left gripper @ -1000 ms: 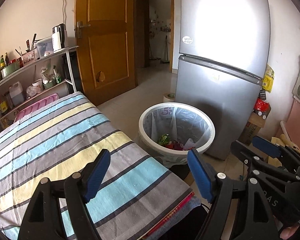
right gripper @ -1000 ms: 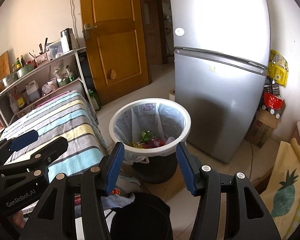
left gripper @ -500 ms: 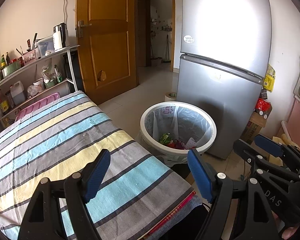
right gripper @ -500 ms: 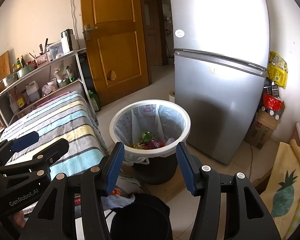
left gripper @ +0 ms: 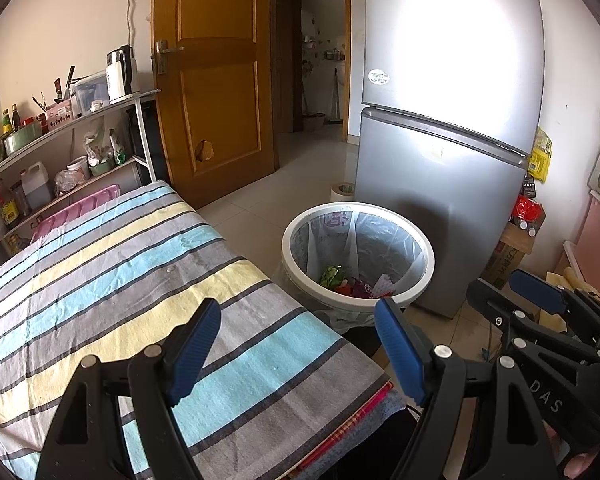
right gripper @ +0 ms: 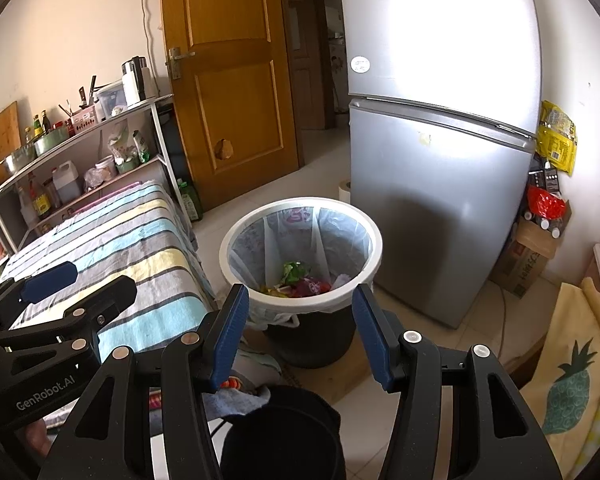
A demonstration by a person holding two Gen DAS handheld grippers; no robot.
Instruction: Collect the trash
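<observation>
**One lined bin, two empty grippers**

One trash bin (left gripper: 358, 258), centre-right in the left wrist view and centre in the right wrist view (right gripper: 300, 252). Round, white rim, dark body, one translucent liner bag (right gripper: 256, 248) folded over the rim. It stands on the tiled floor between the striped table and the fridge.

Trash (right gripper: 304, 280) lies at the bottom of the bin: one green crumpled wrapper, one red-purple piece, one white scrap, some yellow bits. Exact count of pieces cannot be told.

Grippers: two, both with blue pads.
- Left gripper (left gripper: 298, 350), lower centre of its own view: jaws spread apart, nothing between the pads; they hang above the near corner of the table.
- Right gripper (right gripper: 300, 332), lower centre of its own view: jaws apart, empty, framing the bin's near rim without touching it.
Each gripper also shows at the edge of the other's view.

Table (left gripper: 100, 280): one, left half of frame, covered with one cloth in blue, yellow and grey stripes.

Fridge (left gripper: 452, 140): one, silver, two doors, just behind the bin at upper right.

Door (left gripper: 216, 76): one wooden, upper centre, one lever handle.

Shelf rack (left gripper: 64, 120): one, two tiers, upper left, crowded with bottles, bowls and one kettle.

Cardboard box (right gripper: 528, 256): one, right of the fridge, on the floor.
</observation>
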